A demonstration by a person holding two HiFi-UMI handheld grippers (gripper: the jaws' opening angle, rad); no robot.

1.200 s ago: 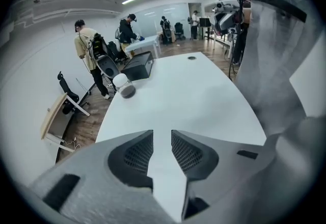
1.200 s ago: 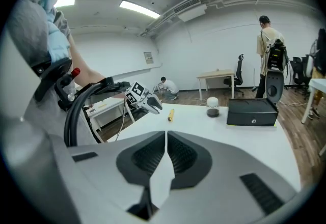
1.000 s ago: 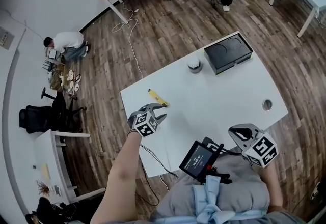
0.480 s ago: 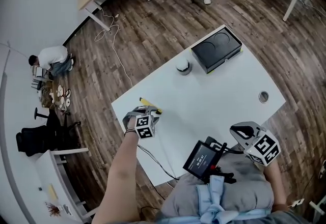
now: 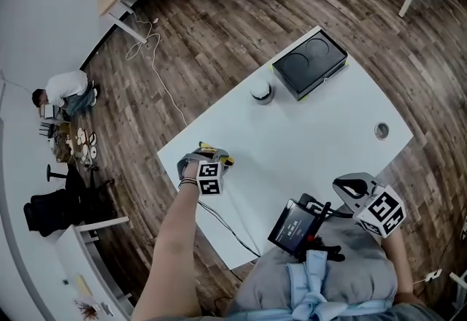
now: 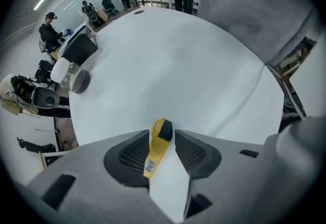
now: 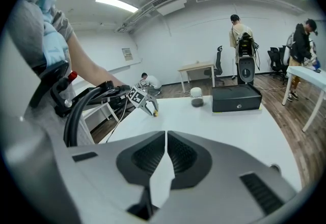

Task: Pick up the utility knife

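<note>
Utility knife, yellow with a black tip, lies flat near the tabletop's left corner. Left gripper is set down over it, jaws spread either side, not clamped. Right gripper hangs off the near edge, jaws pressed together on nothing. Black box sits at the far corner.

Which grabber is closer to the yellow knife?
Left. The left gripper is right at the utility knife, which lies between its open jaws. The right gripper is far off, near the person's body.
</note>
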